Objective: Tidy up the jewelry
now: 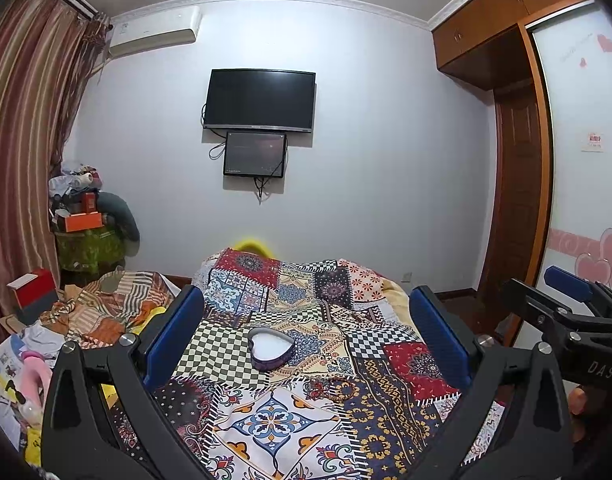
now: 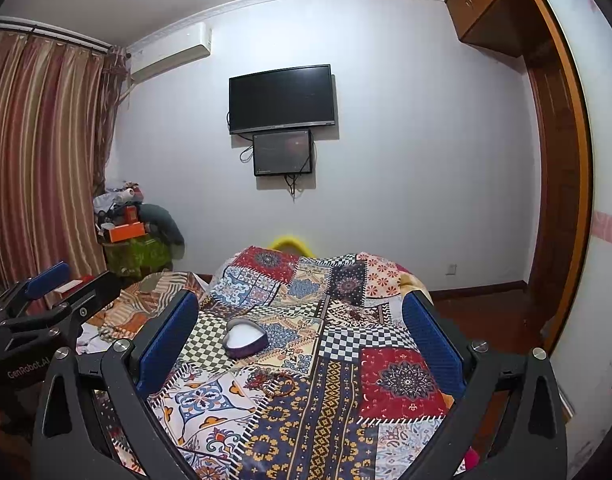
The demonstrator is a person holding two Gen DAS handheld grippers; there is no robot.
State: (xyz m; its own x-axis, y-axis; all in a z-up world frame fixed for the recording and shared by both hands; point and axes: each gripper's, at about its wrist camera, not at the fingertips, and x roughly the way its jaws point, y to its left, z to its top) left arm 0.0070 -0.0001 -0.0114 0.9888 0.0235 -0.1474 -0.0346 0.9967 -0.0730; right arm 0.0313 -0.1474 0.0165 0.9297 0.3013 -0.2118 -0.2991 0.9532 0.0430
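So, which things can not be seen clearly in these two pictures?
- Heart-shaped box: the inside looks white; both views are too far off to show any contents.
- Bracelet: a thin ring, barely separable from the patterned quilt in the right view; its make is too small to tell.
- Yellow object: mostly hidden behind the quilt's far end.
- Left gripper and right gripper: both open.

You face a patchwork quilt (image 1: pixel 306 420), a wall-mounted television (image 1: pixel 259 100), striped curtains (image 1: pixel 21 120) and a wooden wardrobe (image 1: pixel 518 184).
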